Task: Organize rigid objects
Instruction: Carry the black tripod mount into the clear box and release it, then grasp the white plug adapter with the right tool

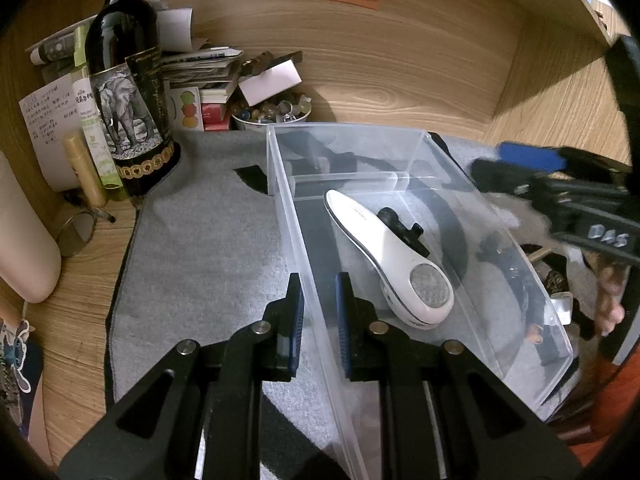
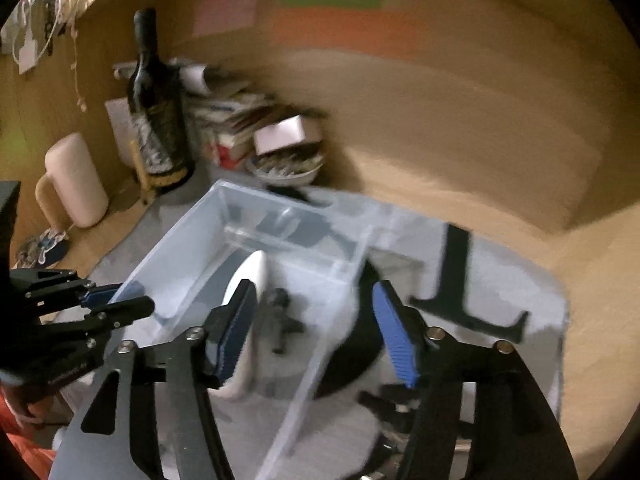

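The clear plastic bin [image 1: 420, 216] is a see-through rectangular tub with a divider near its far end. Lying in it, just ahead and to the right of the left gripper [image 1: 319, 312], is a white handheld gadget [image 1: 384, 252] with a round mesh face and a small black knob piece [image 1: 402, 228] resting on it. The left gripper is pinched tight on the bin's near side wall, one blue pad inside, one outside. The right gripper [image 2: 316, 328] sits over the bin with its jaws spread apart, nothing pressed between them, the white gadget under its left finger. The view's pretty blurry there.

Everything's on a grey cloth mat [image 1: 200, 248] over a wood-grain desk [image 1: 400, 72]. Far left of the left gripper there's a dark wine bottle [image 1: 128, 92] with an elephant label, plus stacked papers [image 1: 200, 64].
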The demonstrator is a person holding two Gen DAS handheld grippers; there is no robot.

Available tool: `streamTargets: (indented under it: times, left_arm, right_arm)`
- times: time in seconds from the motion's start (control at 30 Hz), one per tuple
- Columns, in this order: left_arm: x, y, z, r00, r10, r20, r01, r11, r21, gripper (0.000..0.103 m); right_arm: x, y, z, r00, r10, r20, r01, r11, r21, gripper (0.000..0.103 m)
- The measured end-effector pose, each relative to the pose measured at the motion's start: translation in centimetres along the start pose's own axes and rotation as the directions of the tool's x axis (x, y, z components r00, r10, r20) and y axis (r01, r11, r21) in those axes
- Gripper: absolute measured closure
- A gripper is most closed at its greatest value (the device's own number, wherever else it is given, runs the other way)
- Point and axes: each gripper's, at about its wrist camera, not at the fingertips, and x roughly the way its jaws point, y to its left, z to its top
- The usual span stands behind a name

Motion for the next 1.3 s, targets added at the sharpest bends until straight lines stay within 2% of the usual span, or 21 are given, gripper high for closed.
streamTargets:
  times: [0.23, 0.43, 0.57, 0.77, 0.83, 1.1, 1.3]
  left_arm:
    - [0.0, 0.1, 0.0, 1.0, 0.002, 0.002, -0.002, 1.0, 0.003, 0.087]
    - [0.0, 0.2, 0.0, 1.0, 0.002, 0.001, -0.002, 1.0, 0.004, 0.087]
    - [0.1, 0.3, 0.0, 1.0, 0.005, -0.006, -0.005, 1.0, 0.009, 0.087]
    - [0.2, -0.1, -0.1, 1.0, 0.014, -0.014, -0.014, 1.0, 0.02, 0.087]
    - [0.2, -0.1, -0.1, 1.0, 0.014, -0.014, -0.014, 1.0, 0.02, 0.087]
    - [0.2, -0.1, -0.1, 1.0, 0.016, -0.013, -0.016, 1.0, 0.019, 0.087]
    - [0.2, -0.2, -0.1, 1.0, 0.015, -0.014, -0.015, 1.0, 0.019, 0.087]
  right_arm:
    - [-4.2, -3.3, -2.1, 0.988, -0.151, 0.016, 0.15, 0.987, 0.052, 0.032]
    - [-6.0, -6.5, -5.3, 0.97, -0.241, -0.035, 0.243, 0.956, 0.164, 0.032]
    - [-6.3, -7.6, -8.1, 0.97, -0.226, -0.087, 0.241, 0.936, 0.258, 0.032]
    - [-5.8, -7.5, -11.4, 0.978, -0.155, -0.14, 0.194, 0.922, 0.335, 0.032]
    - [-5.3, -7.4, -12.2, 0.978, -0.136, -0.161, 0.185, 0.919, 0.349, 0.036]
    - [-3.8, -6.8, -13.9, 0.972, -0.043, -0.233, 0.132, 0.914, 0.383, 0.067]
    - [-4.4, -6.4, -13.7, 0.975, -0.063, -0.213, 0.14, 0.917, 0.372, 0.067]
